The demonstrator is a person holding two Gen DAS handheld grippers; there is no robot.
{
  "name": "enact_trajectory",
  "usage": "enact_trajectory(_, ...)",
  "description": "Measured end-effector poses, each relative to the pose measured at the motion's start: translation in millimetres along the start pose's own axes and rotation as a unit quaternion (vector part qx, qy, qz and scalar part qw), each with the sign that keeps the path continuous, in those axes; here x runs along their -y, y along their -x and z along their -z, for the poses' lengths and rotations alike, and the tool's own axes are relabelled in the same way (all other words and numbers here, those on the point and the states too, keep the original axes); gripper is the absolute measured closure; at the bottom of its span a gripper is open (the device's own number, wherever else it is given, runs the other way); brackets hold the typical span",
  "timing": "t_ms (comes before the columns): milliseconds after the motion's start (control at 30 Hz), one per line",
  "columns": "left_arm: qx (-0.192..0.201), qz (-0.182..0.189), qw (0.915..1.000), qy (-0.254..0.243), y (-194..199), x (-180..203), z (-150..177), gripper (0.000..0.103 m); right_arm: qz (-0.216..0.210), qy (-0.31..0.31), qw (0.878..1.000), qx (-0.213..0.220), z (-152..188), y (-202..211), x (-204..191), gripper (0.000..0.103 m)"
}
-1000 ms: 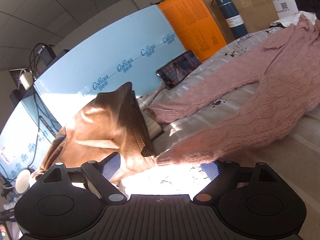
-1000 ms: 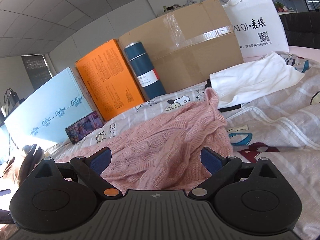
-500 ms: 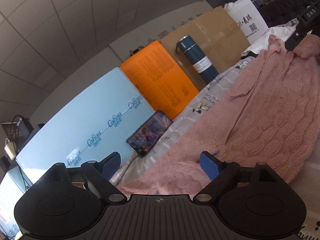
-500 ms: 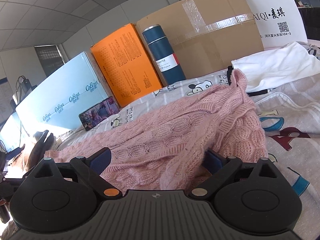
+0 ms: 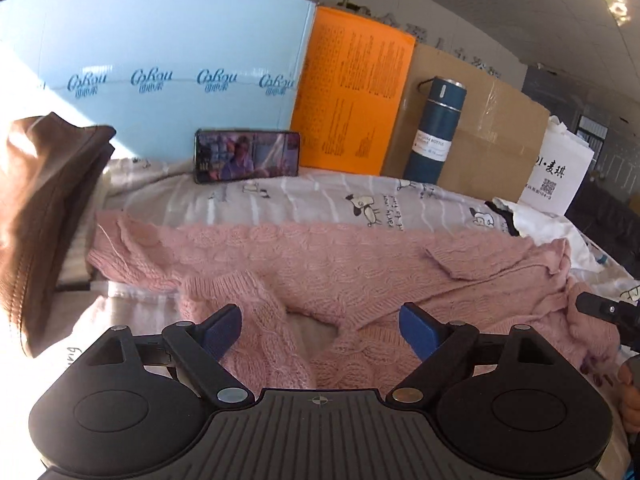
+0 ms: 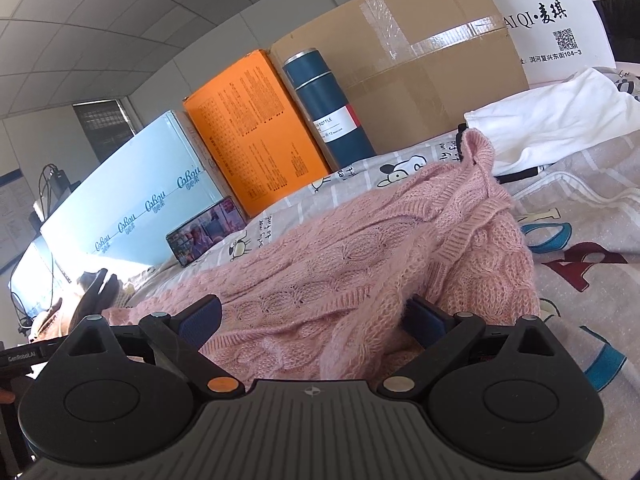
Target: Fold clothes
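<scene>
A pink cable-knit sweater (image 5: pixel 340 268) lies spread across the cartoon-print bedsheet (image 5: pixel 320 200), a sleeve folded in toward me. My left gripper (image 5: pixel 320 326) is open just above the sweater's near edge, with knit between its blue fingertips (image 5: pixel 224 326). In the right wrist view the sweater (image 6: pixel 340 256) is bunched up, and my right gripper (image 6: pixel 316 316) is open with knit lying between its jaws. The right gripper's body (image 5: pixel 608 312) shows at the sweater's right end in the left wrist view.
A brown leather bag (image 5: pixel 36 216) stands at the left. Behind the bed stand a phone (image 5: pixel 247 156), a light blue box (image 5: pixel 160 64), an orange box (image 5: pixel 352 100), a blue bottle (image 5: pixel 434 132) and a cardboard box (image 5: pixel 492 132). A white garment (image 6: pixel 560 120) and a white bag (image 6: pixel 548 16) lie at the right.
My left gripper has swung from the brown bag to face the sweater squarely and low. My right gripper has moved in closer, so the knit now fills the gap between its jaws.
</scene>
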State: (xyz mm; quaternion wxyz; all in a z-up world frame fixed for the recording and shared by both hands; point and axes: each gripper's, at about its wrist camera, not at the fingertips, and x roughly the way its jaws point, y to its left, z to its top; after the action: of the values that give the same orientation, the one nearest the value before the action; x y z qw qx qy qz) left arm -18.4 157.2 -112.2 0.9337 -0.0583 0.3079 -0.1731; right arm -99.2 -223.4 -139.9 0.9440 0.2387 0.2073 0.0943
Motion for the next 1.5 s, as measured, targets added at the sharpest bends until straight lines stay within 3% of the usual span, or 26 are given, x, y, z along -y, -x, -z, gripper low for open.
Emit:
enact_trajectory(67, -0.018, -0.021, 0.9996, 0.003, -12.1, -3.4, 5.2, 0.019, 0.0, -0.004, 1.0, 0.003, 0.3, 1.3, 1.4, 0.006)
enact_trajectory(133, -0.013, -0.038, 0.9992, -0.005, -14.8, -7.5, 12.2, 0.035, -0.003, -0.008, 1.0, 0.004, 0.5, 2.0, 3.0, 0.006)
enact_trajectory(167, -0.011, -0.046, 0.9989, -0.009, -15.5, -9.7, 15.4, 0.048, -0.005, -0.01, 1.0, 0.004, 0.4, 1.8, 3.7, 0.006)
enact_trajectory(200, -0.005, -0.051, 0.9986, -0.007, -11.6, -12.8, 16.0, 0.068, -0.005, -0.01, 1.0, 0.003, 0.2, 1.5, 4.0, 0.006)
enact_trajectory(300, 0.012, -0.068, 0.9976, -0.002, -0.1, -21.9, 17.8, 0.093, -0.006, -0.01, 1.0, 0.003, 0.2, 1.1, 3.5, 0.006)
enact_trajectory(333, 0.02, -0.074, 0.9971, -0.001, 5.0, -24.8, 18.5, 0.095, -0.006, -0.01, 1.0, 0.003, 0.1, 1.1, 3.5, 0.006)
enact_trajectory(500, 0.114, -0.128, 0.9833, -0.061, 58.3, -18.4, 23.6, 0.095, -0.007, -0.014, 1.0, 0.004, 0.3, 1.8, 4.4, 0.005)
enact_trajectory(600, 0.116, -0.148, 0.9804, -0.058, 75.9, -23.0, 30.0, 0.095, -0.006, -0.015, 1.0, 0.005, 0.5, 2.3, 5.0, 0.005)
enact_trajectory(800, 0.066, -0.21, 0.9753, -0.022, 87.4, -51.0, 60.2, 0.088, -0.004, -0.019, 1.0, 0.009, 1.0, 4.8, 6.5, 0.005)
enact_trajectory(833, 0.06, -0.225, 0.9723, -0.015, 88.1, -54.5, 61.4, 0.084, -0.005, -0.02, 1.0, 0.009, 0.9, 4.7, 6.7, 0.005)
enact_trajectory(900, 0.051, -0.262, 0.9635, -0.016, 89.3, -58.2, 62.3, 0.052, -0.006, -0.022, 1.0, 0.01, 0.7, 5.1, 7.1, 0.005)
enact_trajectory(967, 0.052, -0.286, 0.9565, -0.026, 89.8, -57.5, 61.7, 0.035, -0.01, -0.026, 0.999, 0.016, 0.3, 7.2, 7.7, 0.005)
enact_trajectory(1033, 0.072, -0.286, 0.9544, -0.046, 91.8, -49.4, 58.3, 0.027, -0.017, -0.034, 0.999, 0.03, -0.8, 14.2, 9.3, 0.006)
enact_trajectory(1133, 0.12, -0.244, 0.9586, -0.085, 90.9, -27.7, 51.1, 0.025, -0.034, -0.058, 0.996, 0.054, -3.8, 31.5, 14.5, 0.005)
enact_trajectory(1233, 0.156, -0.135, 0.9668, -0.151, 82.1, 8.1, 47.8, 0.016, -0.028, -0.068, 0.994, 0.078, -7.3, 51.5, 18.4, 0.005)
enact_trajectory(1300, 0.152, -0.069, 0.9646, -0.204, 71.9, 35.6, 48.9, 0.015, -0.012, -0.061, 0.993, 0.096, -9.1, 65.5, 19.5, 0.005)
enact_trajectory(1367, 0.147, -0.006, 0.9551, -0.258, 61.8, 63.0, 50.4, 0.015, 0.002, -0.061, 0.992, 0.111, -11.1, 77.5, 22.5, 0.005)
enact_trajectory(1467, 0.145, 0.033, 0.9253, -0.349, 47.0, 104.5, 59.8, 0.015, 0.021, -0.075, 0.989, 0.124, -14.2, 88.7, 29.5, 0.006)
enact_trajectory(1500, 0.142, 0.047, 0.92, -0.362, 43.2, 111.9, 62.5, 0.015, 0.025, -0.078, 0.989, 0.124, -14.9, 89.7, 30.7, 0.006)
